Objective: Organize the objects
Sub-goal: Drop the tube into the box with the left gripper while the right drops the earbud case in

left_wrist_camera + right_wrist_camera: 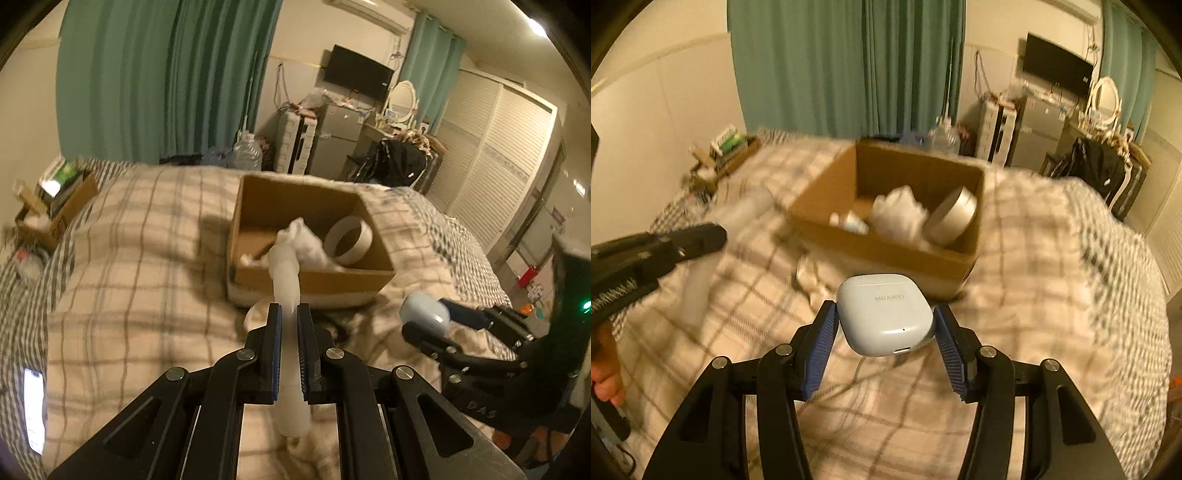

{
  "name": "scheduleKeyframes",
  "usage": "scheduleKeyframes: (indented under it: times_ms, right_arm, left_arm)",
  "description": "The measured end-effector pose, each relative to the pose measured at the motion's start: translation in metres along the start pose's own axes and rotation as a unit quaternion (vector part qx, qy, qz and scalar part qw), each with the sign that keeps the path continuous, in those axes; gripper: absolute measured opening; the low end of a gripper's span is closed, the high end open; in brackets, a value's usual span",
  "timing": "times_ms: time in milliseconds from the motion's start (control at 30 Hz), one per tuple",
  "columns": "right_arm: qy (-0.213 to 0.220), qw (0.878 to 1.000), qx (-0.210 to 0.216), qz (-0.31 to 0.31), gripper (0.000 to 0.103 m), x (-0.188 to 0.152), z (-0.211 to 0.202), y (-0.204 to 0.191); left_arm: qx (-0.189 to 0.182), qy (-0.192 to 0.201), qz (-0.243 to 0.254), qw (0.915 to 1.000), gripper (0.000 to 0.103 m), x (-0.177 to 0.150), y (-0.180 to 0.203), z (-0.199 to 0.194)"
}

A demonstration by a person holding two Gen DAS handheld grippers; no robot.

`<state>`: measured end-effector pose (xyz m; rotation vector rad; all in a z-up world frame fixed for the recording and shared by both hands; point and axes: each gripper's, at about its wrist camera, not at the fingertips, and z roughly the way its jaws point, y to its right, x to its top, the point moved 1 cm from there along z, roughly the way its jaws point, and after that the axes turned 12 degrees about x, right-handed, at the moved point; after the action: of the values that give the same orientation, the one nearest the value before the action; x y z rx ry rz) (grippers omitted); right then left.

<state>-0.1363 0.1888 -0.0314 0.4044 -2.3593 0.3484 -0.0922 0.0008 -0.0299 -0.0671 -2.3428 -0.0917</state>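
My left gripper (288, 312) is shut on a long white plastic tube (286, 280), held above the checked bedspread just short of the cardboard box (255, 195). My right gripper (884, 314) is shut on a pale blue Huawei earbud case (884, 314), held above the bed in front of the same box (886, 243). The case also shows in the left wrist view (424, 312). The box holds a white tape roll (349, 240), crumpled white tissue (308, 242) and a small white item (851, 221). The left gripper shows blurred at the left of the right wrist view (657, 251).
The checked bedspread (140, 258) covers the bed. A phone (34, 413) lies lit at its left edge. A small box of clutter (55, 206) stands at the far left. Green curtains, a water jug (247, 151), a fridge, luggage and a wardrobe stand beyond the bed.
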Motion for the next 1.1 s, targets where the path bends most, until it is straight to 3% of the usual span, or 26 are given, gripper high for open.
scheduleKeyframes:
  times_ms: [333,633,933,1100]
  right_arm:
    - [0.063,0.998,-0.021,-0.012,0.053,0.076,-0.038,0.036]
    - [0.080,0.996,-0.037,-0.008,0.053,0.143,0.002,0.081]
    - [0.038,0.999,-0.020,-0.004,0.053,0.150,0.107,0.110]
    - [0.042,0.999,0.000,0.005,0.054,0.136,0.131,0.111]
  left_arm:
    - [-0.009,0.039,0.022,0.9990,0.008,0.073,0.037,0.011]
    - [0.011,0.049,0.044,0.9978,0.008,0.128,0.053,0.074]
    - [0.029,-0.006,0.058,0.9979,0.008,0.121,0.047,0.170]
    - [0.023,-0.031,0.051,0.9980,0.008,0.106,0.038,0.196]
